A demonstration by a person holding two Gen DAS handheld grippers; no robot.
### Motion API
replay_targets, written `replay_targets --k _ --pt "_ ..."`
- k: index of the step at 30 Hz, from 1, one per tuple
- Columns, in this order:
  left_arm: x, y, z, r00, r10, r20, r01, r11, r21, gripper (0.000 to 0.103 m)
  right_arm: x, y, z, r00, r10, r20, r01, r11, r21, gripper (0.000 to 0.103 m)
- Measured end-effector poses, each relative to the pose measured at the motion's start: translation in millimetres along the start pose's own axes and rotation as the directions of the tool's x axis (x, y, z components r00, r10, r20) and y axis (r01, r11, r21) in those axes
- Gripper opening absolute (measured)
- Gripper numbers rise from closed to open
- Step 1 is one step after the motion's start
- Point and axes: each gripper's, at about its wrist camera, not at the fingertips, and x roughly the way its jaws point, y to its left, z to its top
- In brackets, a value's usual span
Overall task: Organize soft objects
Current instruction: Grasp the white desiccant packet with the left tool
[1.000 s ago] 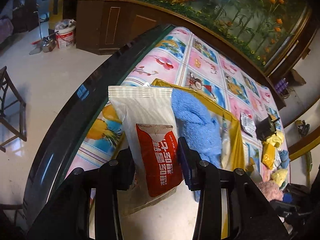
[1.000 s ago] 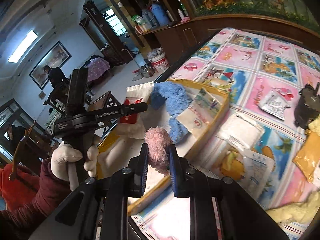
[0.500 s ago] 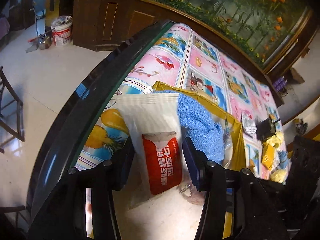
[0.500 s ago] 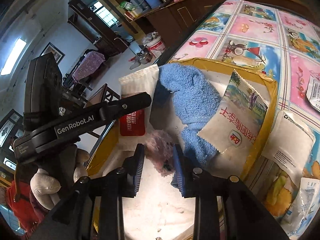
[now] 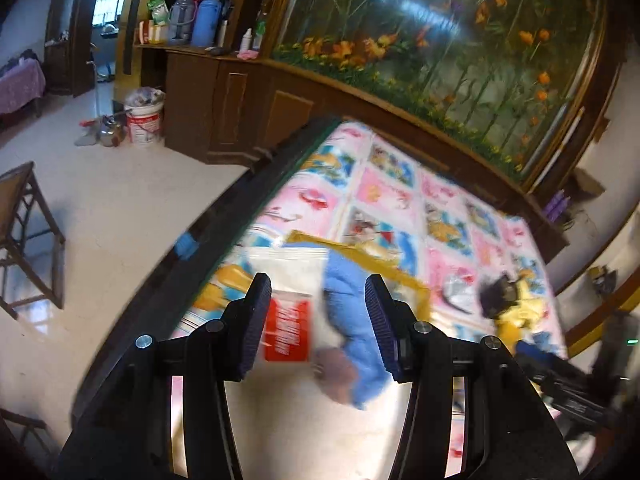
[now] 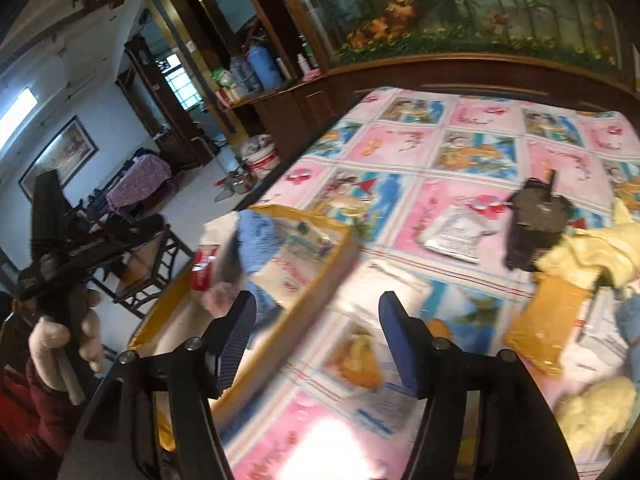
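Observation:
A yellow-rimmed tray (image 5: 404,278) (image 6: 340,256) lies on the table's near left. In it lie a white and red packet (image 5: 288,332) (image 6: 202,264), a blue towel (image 5: 352,320) (image 6: 256,244) and a pink fluffy toy (image 5: 336,372) (image 6: 218,300). My left gripper (image 5: 318,320) is open and empty above the tray. My right gripper (image 6: 318,334) is open and empty, over the tray's right rim. Both views are blurred.
A cartoon-print cloth (image 6: 460,148) covers the table. To the right lie a silver sachet (image 6: 456,234), a dark object (image 6: 536,220), yellow soft things (image 6: 592,252), an orange pouch (image 6: 548,324) and a pale fluffy toy (image 6: 596,408). The dark table edge (image 5: 224,216) drops to the floor at left.
The right gripper let go of the pink fluffy toy in the tray, opened wide and pulled back right. The left gripper let go of the packet, opened and lifted away.

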Motion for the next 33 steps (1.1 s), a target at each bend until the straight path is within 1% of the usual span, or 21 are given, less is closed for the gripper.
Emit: replay_targets --k 2,4,6,9,11,12,13,14,17,20,21,22,23,25,26,27,30,32,33 --pt "-9.0 -13.6 -9.9 0.998 -0.07 -0.004 0.07 0.997 -0.011 0.06 1.9 -18.5 -5.5 0.999 -0.02 -0.029 0.021 0.999 0.044 0.064" --pt "-13.4 -31.6 -22.9 0.992 -0.126 -0.021 0.126 0.992 0.001 0.06 4.1 -29.9 -11.8 0.999 -0.015 -0.05 0.018 0.997 0.072 0.064" --pt "-12.4 -52.3 -38.1 0.981 -0.185 -0.064 0.187 0.982 0.029 0.06 11.3 -32.8 -17.6 0.997 -0.014 -0.079 0.02 0.997 0.081 0.064" --pt "-8.6 -75.5 -52.4 0.968 -0.223 -0.113 0.23 0.972 0.049 0.06 26.3 -27.0 -21.4 0.992 -0.003 -0.125 0.012 0.998 0.069 0.064" --pt "-7.8 -85.6 -58.1 0.966 -0.221 -0.132 0.231 0.971 0.065 0.06 42.1 -23.2 -20.0 0.989 -0.022 -0.146 0.029 0.998 0.051 0.063" --pt "-7.5 -89.3 -60.6 0.966 -0.218 -0.14 0.229 0.971 0.07 0.06 47.8 -18.8 -20.7 0.987 -0.026 -0.157 0.031 0.999 0.034 0.059" --pt "-6.4 -92.8 -63.1 0.965 -0.214 -0.151 0.227 0.971 0.075 0.06 50.5 -16.7 -22.5 0.986 -0.032 -0.164 0.036 0.999 0.021 0.05" --pt "-5.5 -95.7 -64.5 0.965 -0.209 -0.159 0.224 0.971 0.083 0.06 53.2 -12.8 -25.2 0.983 -0.038 -0.178 0.04 0.999 0.007 0.032" --pt "-6.0 -104.1 -73.0 0.965 -0.199 -0.174 0.221 0.968 0.118 0.06 47.3 -6.0 -36.0 0.981 0.004 -0.196 -0.005 1.0 -0.006 0.032" --pt "2.6 -114.6 -81.6 0.96 -0.192 -0.205 0.222 0.965 0.141 0.06 39.6 -0.5 -45.5 0.965 0.115 -0.238 -0.116 0.993 0.009 0.033" --pt "6.2 -116.0 -84.8 0.956 -0.194 -0.219 0.227 0.964 0.14 0.06 31.8 -3.7 -46.5 0.964 0.149 -0.221 -0.146 0.989 0.033 0.033" --pt "9.8 -119.9 -88.4 0.952 -0.195 -0.236 0.233 0.962 0.143 0.06 19.9 -12.1 -46.1 0.967 0.176 -0.185 -0.165 0.984 0.07 0.033" --pt "14.0 -124.0 -94.0 0.947 -0.194 -0.257 0.237 0.96 0.149 0.06 9.4 -21.0 -45.7 0.97 0.184 -0.158 -0.171 0.981 0.097 0.033" --pt "22.2 -131.8 -106.0 0.937 -0.178 -0.299 0.236 0.957 0.169 0.06 -14.2 -41.6 -46.4 0.981 0.165 -0.105 -0.151 0.98 0.13 0.036" --pt "27.8 -136.0 -113.9 0.932 -0.163 -0.323 0.231 0.956 0.183 0.06 -23.5 -49.7 -47.2 0.986 0.144 -0.086 -0.132 0.982 0.139 0.04" --pt "33.2 -139.5 -121.4 0.927 -0.148 -0.345 0.224 0.955 0.192 0.06 -36.3 -63.1 -50.6 0.991 0.114 -0.063 -0.103 0.982 0.157 0.041" --pt "52.3 -146.0 -139.1 0.908 -0.107 -0.404 0.207 0.955 0.213 0.06 -62.7 -91.8 -61.5 0.998 0.063 -0.028 -0.056 0.978 0.199 0.041" --pt "58.8 -155.6 -145.0 0.918 -0.066 -0.392 0.18 0.948 0.262 0.06 -75.3 -105.1 -69.3 1.0 0.016 -0.016 -0.013 0.977 0.211 0.041" --pt "63.8 -160.7 -146.9 0.913 -0.06 -0.403 0.181 0.946 0.27 0.06 -82.9 -112.3 -74.0 1.0 -0.009 -0.011 0.011 0.977 0.214 0.041"
